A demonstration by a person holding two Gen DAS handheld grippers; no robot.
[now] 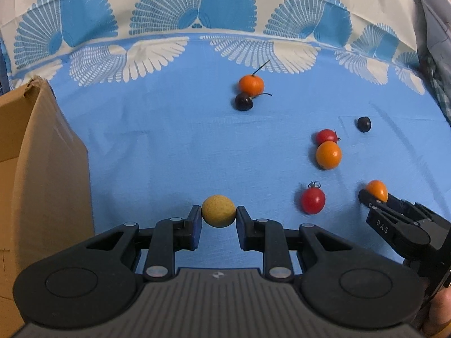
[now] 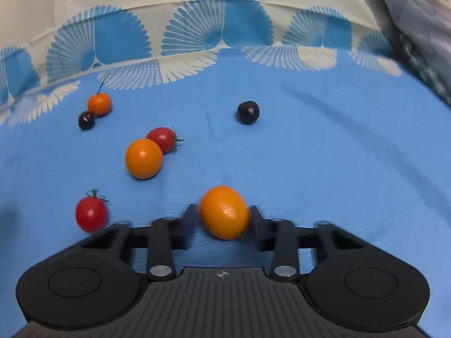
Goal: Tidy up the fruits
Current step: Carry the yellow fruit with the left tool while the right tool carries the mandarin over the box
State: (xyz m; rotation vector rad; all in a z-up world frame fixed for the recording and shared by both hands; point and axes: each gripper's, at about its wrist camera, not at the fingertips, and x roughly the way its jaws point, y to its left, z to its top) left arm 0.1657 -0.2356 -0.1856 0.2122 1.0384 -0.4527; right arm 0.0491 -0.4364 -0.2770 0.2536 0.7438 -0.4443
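My left gripper point(image 1: 219, 214) is shut on a matte yellow round fruit point(image 1: 218, 207), held above the blue cloth point(image 1: 169, 155). My right gripper point(image 2: 224, 217) is shut on an oval orange fruit point(image 2: 224, 212); the left wrist view shows that gripper point(image 1: 372, 197) at the lower right. Loose on the cloth lie a stemmed orange fruit point(image 2: 99, 103) touching a dark cherry point(image 2: 86, 120), a lone dark berry point(image 2: 248, 112), a red tomato point(image 2: 163, 139) against a round orange fruit point(image 2: 143, 158), and another red tomato point(image 2: 91, 214) by my right gripper's left side.
A brown cardboard box point(image 1: 42, 169) stands at the left of my left gripper. The cloth's white and blue fan-patterned border point(image 1: 197, 14) rises at the back. Grey checked fabric point(image 1: 439, 84) bunches at the far right edge.
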